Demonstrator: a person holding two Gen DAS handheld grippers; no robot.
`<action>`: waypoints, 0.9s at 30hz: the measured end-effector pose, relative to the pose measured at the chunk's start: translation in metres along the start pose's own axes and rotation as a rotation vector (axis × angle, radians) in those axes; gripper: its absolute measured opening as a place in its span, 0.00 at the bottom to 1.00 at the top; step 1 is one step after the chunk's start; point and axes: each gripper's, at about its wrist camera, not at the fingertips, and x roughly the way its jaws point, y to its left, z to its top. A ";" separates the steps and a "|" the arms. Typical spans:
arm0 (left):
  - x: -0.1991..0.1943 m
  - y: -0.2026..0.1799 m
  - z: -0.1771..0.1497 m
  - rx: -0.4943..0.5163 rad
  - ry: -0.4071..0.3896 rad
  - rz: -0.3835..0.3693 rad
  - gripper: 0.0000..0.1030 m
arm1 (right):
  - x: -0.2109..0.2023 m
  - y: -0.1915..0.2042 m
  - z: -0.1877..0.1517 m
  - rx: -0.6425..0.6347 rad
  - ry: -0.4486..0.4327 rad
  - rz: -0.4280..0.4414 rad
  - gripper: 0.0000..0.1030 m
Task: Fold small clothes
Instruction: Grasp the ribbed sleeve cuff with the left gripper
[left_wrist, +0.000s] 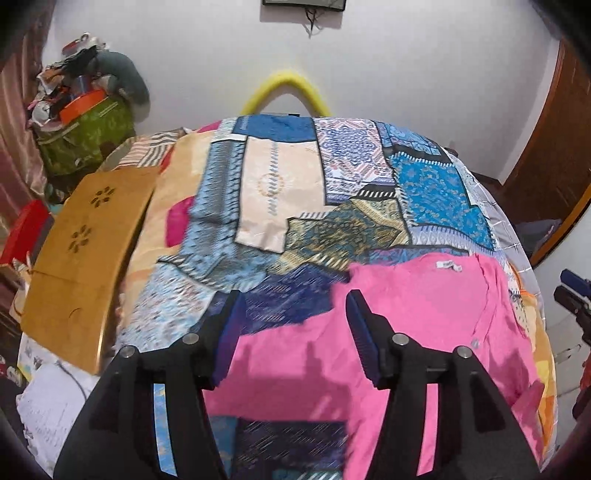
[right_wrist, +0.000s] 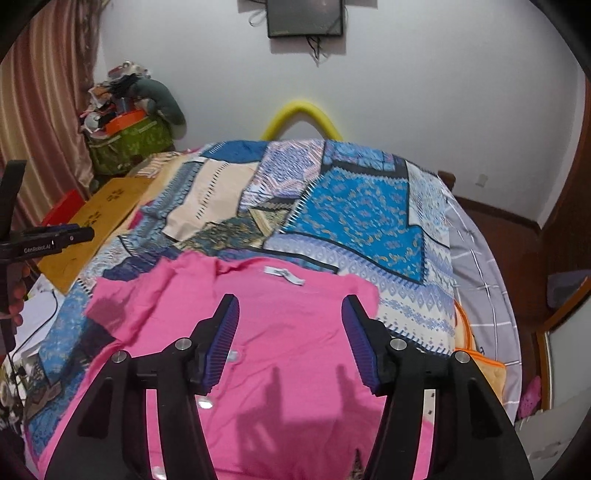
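While my left gripper (left_wrist: 293, 310) and right gripper (right_wrist: 290, 314) hang half open and empty, the pink shirt (right_wrist: 288, 332) lies on the bedspread (right_wrist: 351, 206); between folds, I next need 2 fresh edge grips.

— What am I looking at on my feed?

— One small garment, a pink top (right_wrist: 280, 332). It lies spread on the patchwork bedcover (right_wrist: 354, 210), near the close edge of the bed.

— Flat?

— Mostly. From my right camera the body is smooth, with a white neck label (right_wrist: 284, 276) facing up at the far edge. The part toward the left is rumpled and partly turned over on itself.

— Any fastenings?

— I can see small pale buttons (right_wrist: 205, 403) down the fabric. In my left camera the top (left_wrist: 406, 332) fills the lower right, label (left_wrist: 448, 266) at its far end.
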 end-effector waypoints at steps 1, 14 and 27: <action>-0.002 0.006 -0.005 -0.005 0.002 0.007 0.55 | -0.001 0.005 -0.001 -0.003 -0.003 0.008 0.53; 0.026 0.105 -0.085 -0.197 0.134 0.030 0.56 | 0.034 0.057 -0.023 -0.044 0.063 0.076 0.53; 0.084 0.111 -0.114 -0.266 0.254 -0.056 0.55 | 0.056 0.069 -0.037 -0.082 0.135 0.093 0.53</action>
